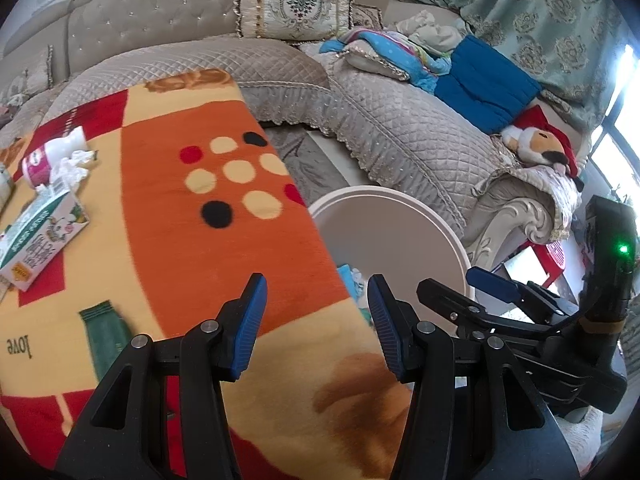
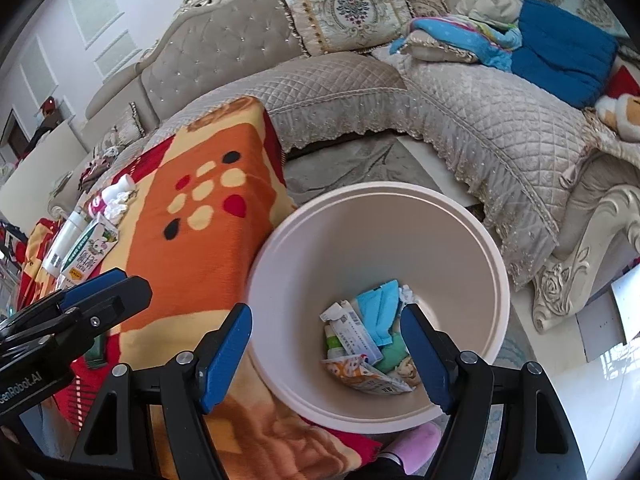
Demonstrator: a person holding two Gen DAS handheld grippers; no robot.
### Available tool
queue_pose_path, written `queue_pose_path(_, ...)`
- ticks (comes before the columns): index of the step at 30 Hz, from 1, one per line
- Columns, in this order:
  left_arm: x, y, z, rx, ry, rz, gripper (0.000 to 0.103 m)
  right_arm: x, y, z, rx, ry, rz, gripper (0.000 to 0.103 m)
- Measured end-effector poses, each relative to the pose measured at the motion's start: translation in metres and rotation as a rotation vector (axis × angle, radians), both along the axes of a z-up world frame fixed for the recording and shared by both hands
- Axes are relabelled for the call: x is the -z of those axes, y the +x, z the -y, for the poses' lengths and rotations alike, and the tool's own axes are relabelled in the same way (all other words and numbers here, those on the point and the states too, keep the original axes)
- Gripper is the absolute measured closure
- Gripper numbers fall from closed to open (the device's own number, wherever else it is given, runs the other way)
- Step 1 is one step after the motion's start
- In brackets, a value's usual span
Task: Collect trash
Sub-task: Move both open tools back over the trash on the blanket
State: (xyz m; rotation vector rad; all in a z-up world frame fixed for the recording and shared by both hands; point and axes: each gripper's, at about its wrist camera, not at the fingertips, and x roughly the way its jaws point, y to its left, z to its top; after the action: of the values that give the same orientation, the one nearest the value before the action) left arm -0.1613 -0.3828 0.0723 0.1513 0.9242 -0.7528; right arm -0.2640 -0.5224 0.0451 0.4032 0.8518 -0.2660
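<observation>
Cardboard milk carton (image 1: 42,236) lies far left on the blanketed worktop (image 1: 192,240), nearer the left gripper (image 1: 316,320); both it and the right gripper (image 2: 326,344) gape empty.

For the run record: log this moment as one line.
left claw: open, empty | right claw: open, empty, over bin | bin: wrappers inside | table: carton, bottle, tissue left

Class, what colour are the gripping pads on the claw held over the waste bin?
Blue, with fine ribbing, on black arms. The right claw shows them best in its own wrist view.
</observation>
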Motion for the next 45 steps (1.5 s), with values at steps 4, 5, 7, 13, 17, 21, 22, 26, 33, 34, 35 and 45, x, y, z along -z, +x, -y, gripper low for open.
queue_pose_path(4, -0.003, 0.003, -0.014, -0.025, 0.0, 0.013, 0.052, -0.006, 0.006, -0.012, -0.023, -0.008, 0.009, 0.027)
queue_pose_path(5, -0.003, 0.004, -0.019, -0.032, -0.001, 0.014, 0.052, -0.008, 0.008, -0.017, -0.031, -0.011, 0.009, 0.027)
queue_pose_path(7, -0.005, 0.007, -0.027, -0.05, -0.002, 0.018, 0.052, -0.009, 0.013, -0.023, -0.048, -0.015, 0.008, 0.027)
queue_pose_path(13, -0.007, 0.016, -0.053, -0.1, -0.008, 0.015, 0.052, -0.013, 0.024, -0.045, -0.093, -0.025, 0.005, 0.027)
queue_pose_path(17, -0.007, 0.024, -0.076, -0.133, -0.004, 0.019, 0.052, -0.017, 0.032, -0.06, -0.125, -0.028, 0.01, 0.027)
queue_pose_path(21, -0.006, 0.034, -0.104, -0.175, 0.001, 0.018, 0.052, -0.019, 0.041, -0.078, -0.162, -0.031, 0.011, 0.027)
queue_pose_path(22, -0.006, 0.037, -0.112, -0.184, 0.003, 0.017, 0.052, -0.019, 0.043, -0.083, -0.172, -0.032, 0.01, 0.027)
queue_pose_path(26, -0.004, 0.048, -0.144, -0.225, 0.021, 0.029, 0.052, -0.017, 0.053, -0.104, -0.221, -0.023, 0.005, 0.026)
queue_pose_path(33, 0.002, 0.08, -0.217, -0.299, 0.056, 0.035, 0.052, -0.012, 0.071, -0.138, -0.292, -0.008, -0.01, 0.026)
queue_pose_path(34, 0.003, 0.084, -0.226, -0.306, 0.056, 0.035, 0.051, -0.012, 0.073, -0.142, -0.3, -0.005, -0.011, 0.026)
queue_pose_path(35, 0.004, 0.09, -0.235, -0.314, 0.059, 0.034, 0.044, -0.011, 0.075, -0.146, -0.308, -0.002, -0.012, 0.026)
queue_pose_path(45, 0.013, 0.144, -0.268, -0.258, 0.139, 0.105, 0.031, -0.004, 0.095, -0.18, -0.373, 0.027, -0.041, 0.026)
